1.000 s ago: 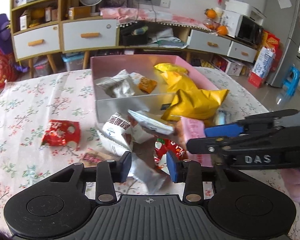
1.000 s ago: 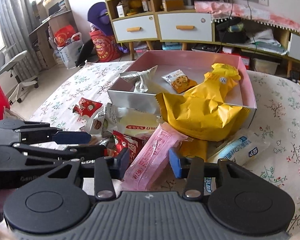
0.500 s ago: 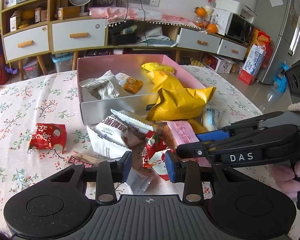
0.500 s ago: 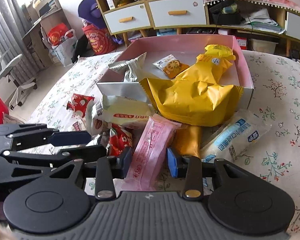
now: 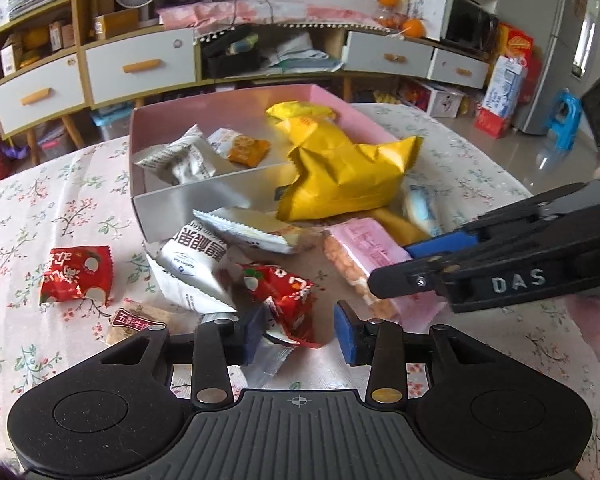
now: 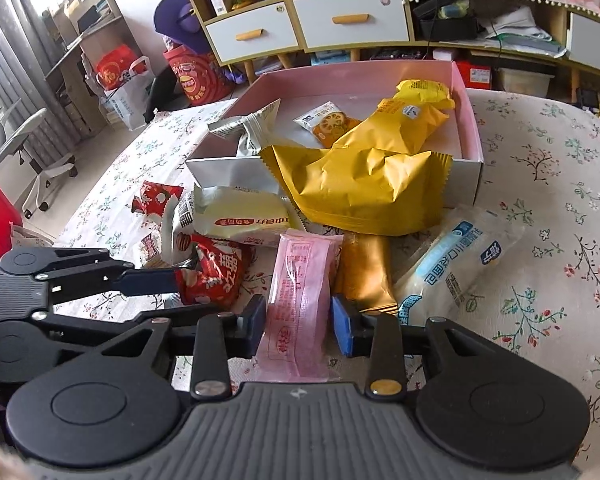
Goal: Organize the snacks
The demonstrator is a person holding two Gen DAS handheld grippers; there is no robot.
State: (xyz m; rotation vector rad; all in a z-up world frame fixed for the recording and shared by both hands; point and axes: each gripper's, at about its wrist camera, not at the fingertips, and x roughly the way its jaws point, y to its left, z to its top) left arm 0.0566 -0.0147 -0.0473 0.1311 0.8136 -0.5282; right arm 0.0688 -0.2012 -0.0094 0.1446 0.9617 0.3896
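A pink box (image 5: pixel 148 120) (image 6: pixel 466 92) on the flowered table holds several snacks; a big yellow bag (image 5: pixel 348 176) (image 6: pixel 364 188) hangs over its front wall. My left gripper (image 5: pixel 298 334) is open, its jaws around a red packet (image 5: pixel 284 296) (image 6: pixel 216 272) in the snack pile. My right gripper (image 6: pixel 299 326) is open, its jaws on either side of a pink packet (image 6: pixel 300 292) (image 5: pixel 364 256); its fingers do not press it. The right gripper also shows in the left wrist view (image 5: pixel 428 264).
A second red packet (image 5: pixel 76 274) lies left on the cloth. White packets (image 5: pixel 196 260) (image 6: pixel 244 216), a gold packet (image 6: pixel 366 272) and a blue-white bag (image 6: pixel 452 264) crowd the box front. Cabinets and drawers stand behind the table.
Both grippers have moved forward and lower into the pile. The left jaws now sit around the red packet, the right jaws further along the pink packet. The left jaws have widened.
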